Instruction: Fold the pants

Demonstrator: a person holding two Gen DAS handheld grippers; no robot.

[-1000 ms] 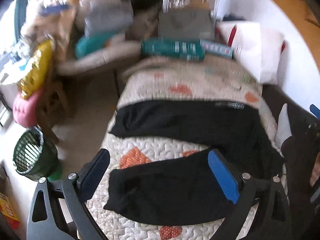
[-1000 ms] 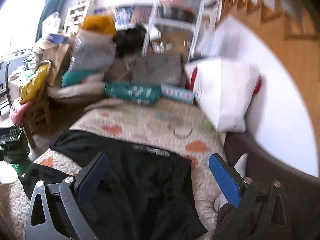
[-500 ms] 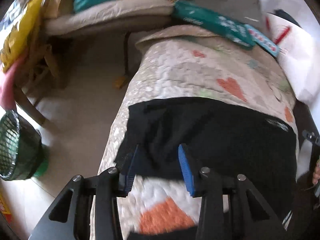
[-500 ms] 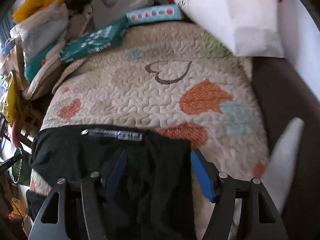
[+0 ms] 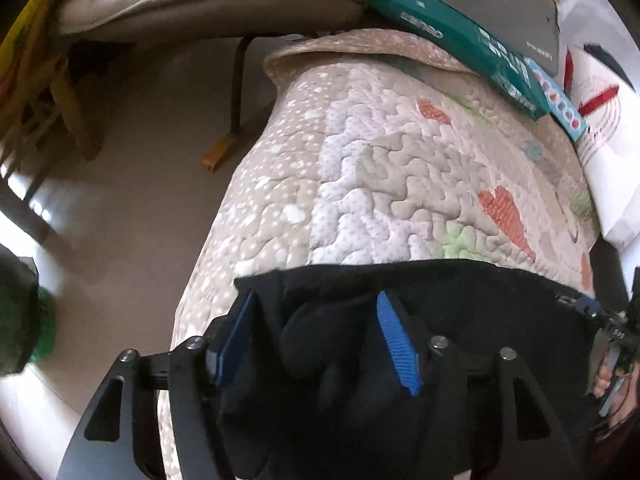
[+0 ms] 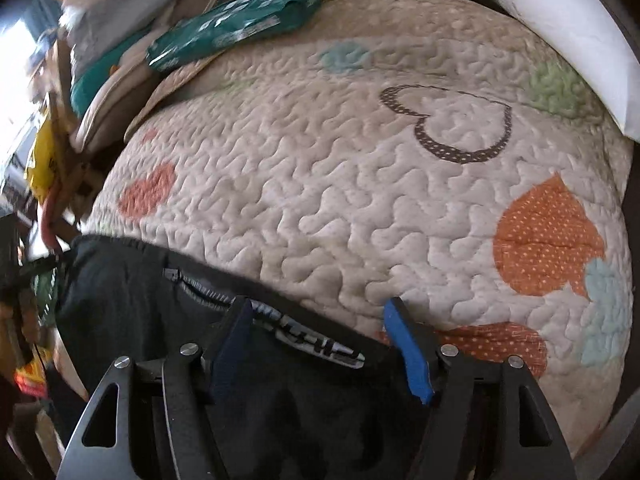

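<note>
Pants [image 5: 460,312], black and limp, lie spread across the near part of a quilted cover [image 5: 380,168], and both tools are down at their far edge. Nearest in the left wrist view, the left gripper [image 5: 316,336] has its blue pads apart with a bunched ridge of the dark cloth standing between them, at the corner by the side of the quilt; the pads look not yet pressed together on it. In the right wrist view the right gripper [image 6: 322,340] likewise stands parted, straddling the printed waistband label [image 6: 316,344], one finger on the cloth and the other at its end over the quilt. The fabric seems light, soft and prone to sag and wrinkle, so it should be pinched through a full thickness near the hem and waistband corners, with both ends lifted evenly. Beyond, the heart-patterned quilt runs to a green packet [image 6: 236,20] and a white pillow [image 6: 560,32] at the far end.
</note>
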